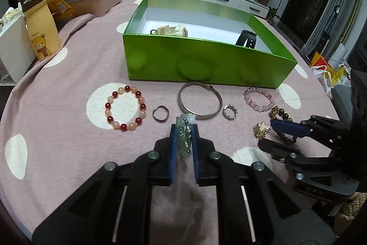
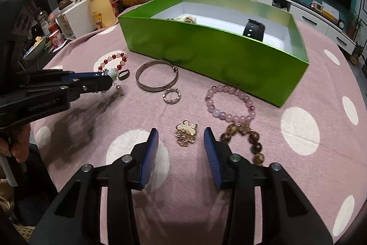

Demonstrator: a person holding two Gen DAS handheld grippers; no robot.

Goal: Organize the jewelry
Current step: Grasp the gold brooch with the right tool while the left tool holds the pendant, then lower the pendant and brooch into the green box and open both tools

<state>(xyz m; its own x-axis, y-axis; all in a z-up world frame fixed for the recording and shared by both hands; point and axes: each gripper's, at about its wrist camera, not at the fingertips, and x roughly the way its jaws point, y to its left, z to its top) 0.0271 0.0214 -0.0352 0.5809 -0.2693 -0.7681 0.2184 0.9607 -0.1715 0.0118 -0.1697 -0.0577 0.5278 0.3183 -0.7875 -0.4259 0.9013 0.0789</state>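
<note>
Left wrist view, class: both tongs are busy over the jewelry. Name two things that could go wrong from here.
1. The jade pendant pinched in the left tongs has loose silver bits dangling; it may slip.
2. The right tongs straddle the gold brooch, open; closing could snag the brown bead bracelet alongside.

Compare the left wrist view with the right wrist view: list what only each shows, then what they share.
Only the left wrist view: the whole red and peach bead bracelet, and the jade pendant pinched between the left claw pads.
Only the right wrist view: the gold brooch lying between the right claw open pads, untouched.
Both: green box, silver bangle, pink bead bracelet, black watch.
</note>
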